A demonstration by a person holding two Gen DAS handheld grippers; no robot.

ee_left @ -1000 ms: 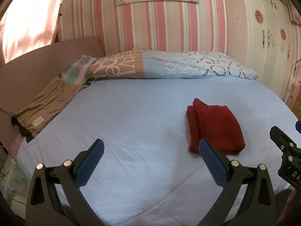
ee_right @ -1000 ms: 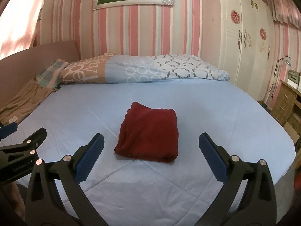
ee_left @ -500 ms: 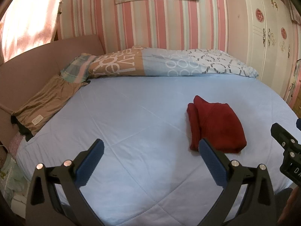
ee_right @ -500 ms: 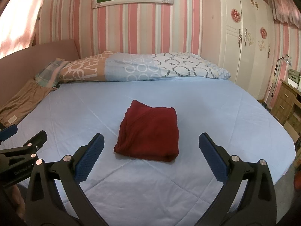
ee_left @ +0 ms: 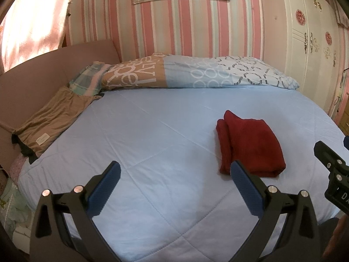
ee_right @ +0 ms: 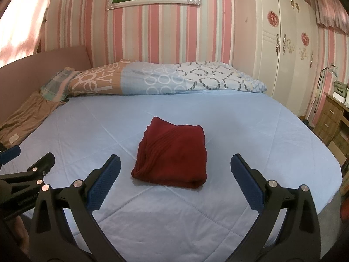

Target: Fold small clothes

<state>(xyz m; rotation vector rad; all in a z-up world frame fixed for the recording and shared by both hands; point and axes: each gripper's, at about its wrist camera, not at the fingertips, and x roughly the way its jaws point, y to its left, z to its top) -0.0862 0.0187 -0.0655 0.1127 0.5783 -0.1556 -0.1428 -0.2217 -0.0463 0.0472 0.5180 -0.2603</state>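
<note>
**Both grippers wide, cloth folded on the bed**

My left gripper (ee_left: 174,175) and right gripper (ee_right: 175,175) hover low over the bed (ee_right: 250,118), jaws spread wide, holding nothing. The red cloth (ee_right: 172,155) lies folded mid-bed, centred ahead of my right gripper, right of my left.

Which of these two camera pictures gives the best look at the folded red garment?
The right wrist view: the red garment lies centred between the open fingers, fully visible. In the left wrist view the red garment sits off to the right, one finger covering its near edge.
</note>
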